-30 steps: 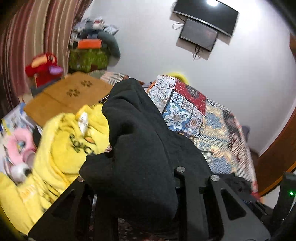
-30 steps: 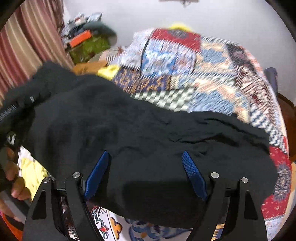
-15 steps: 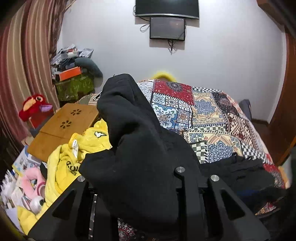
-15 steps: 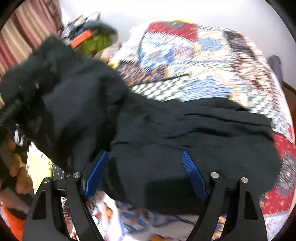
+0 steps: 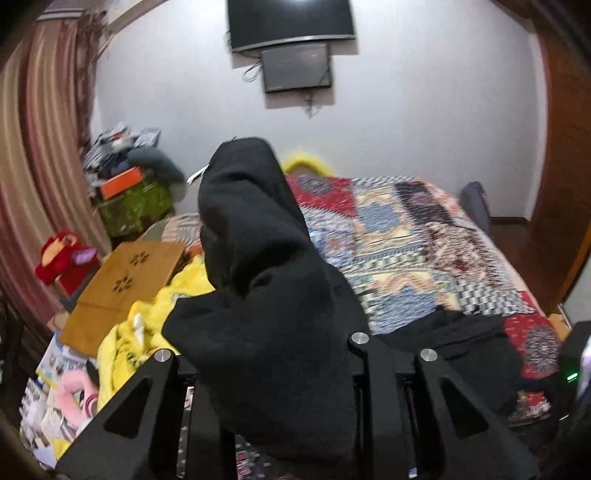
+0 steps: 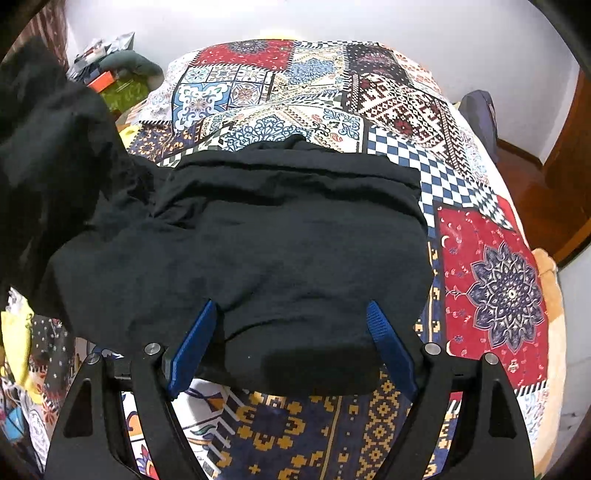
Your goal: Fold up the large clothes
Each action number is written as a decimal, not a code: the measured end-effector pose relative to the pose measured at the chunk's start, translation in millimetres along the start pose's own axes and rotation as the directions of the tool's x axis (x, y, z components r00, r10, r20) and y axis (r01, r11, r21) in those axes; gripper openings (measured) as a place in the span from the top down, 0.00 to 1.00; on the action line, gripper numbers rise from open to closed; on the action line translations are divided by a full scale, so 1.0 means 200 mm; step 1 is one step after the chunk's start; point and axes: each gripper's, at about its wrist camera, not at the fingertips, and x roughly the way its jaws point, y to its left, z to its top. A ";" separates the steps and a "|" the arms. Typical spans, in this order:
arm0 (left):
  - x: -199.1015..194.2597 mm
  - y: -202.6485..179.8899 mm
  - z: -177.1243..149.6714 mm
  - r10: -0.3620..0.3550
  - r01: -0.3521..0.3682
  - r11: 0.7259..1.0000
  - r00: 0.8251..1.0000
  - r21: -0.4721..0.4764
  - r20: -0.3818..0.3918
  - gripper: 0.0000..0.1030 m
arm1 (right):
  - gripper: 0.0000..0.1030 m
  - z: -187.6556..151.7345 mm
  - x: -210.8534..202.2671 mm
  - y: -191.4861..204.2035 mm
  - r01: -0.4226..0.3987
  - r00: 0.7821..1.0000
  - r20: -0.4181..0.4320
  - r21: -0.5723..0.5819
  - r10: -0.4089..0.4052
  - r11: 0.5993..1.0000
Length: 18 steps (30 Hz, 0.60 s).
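Observation:
A large black garment [image 6: 280, 236] lies partly spread on the patchwork bedspread [image 6: 491, 273]. Its left part is lifted and bunched up. In the left wrist view that black cloth [image 5: 266, 295] is heaped over my left gripper [image 5: 266, 354] and hides the fingertips; the gripper seems shut on it. My right gripper [image 6: 291, 321] has its blue-padded fingers [image 6: 192, 343] wide apart. The garment's near edge lies draped between them, with no grip on it.
A yellow garment [image 5: 155, 317] lies at the bed's left edge beside a brown folding board [image 5: 125, 284]. Toys and boxes [image 5: 125, 199] crowd the left corner by the striped curtain. A TV [image 5: 291, 22] hangs on the far wall. A wooden door [image 5: 561, 184] is at the right.
The left gripper has lifted and tilted up with the black cloth. In the right wrist view the garment has settled flatter on the bed and the view has steadied.

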 end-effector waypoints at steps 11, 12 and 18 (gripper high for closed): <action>-0.01 -0.55 0.15 -0.262 0.265 0.962 0.964 0.064 -0.049 0.78 | 0.20 0.00 0.05 -0.08 -0.085 0.996 -0.016 0.084 0.086 0.993; 0.00 -0.58 0.16 -0.290 0.295 0.954 0.954 0.060 -0.071 0.78 | 0.20 0.00 0.05 -0.08 -0.086 0.996 -0.015 0.082 0.087 0.993; 0.10 -0.70 0.12 -0.429 0.440 0.898 0.878 0.003 -0.212 0.78 | 0.20 0.00 0.04 -0.09 -0.096 0.995 -0.011 0.063 0.097 0.993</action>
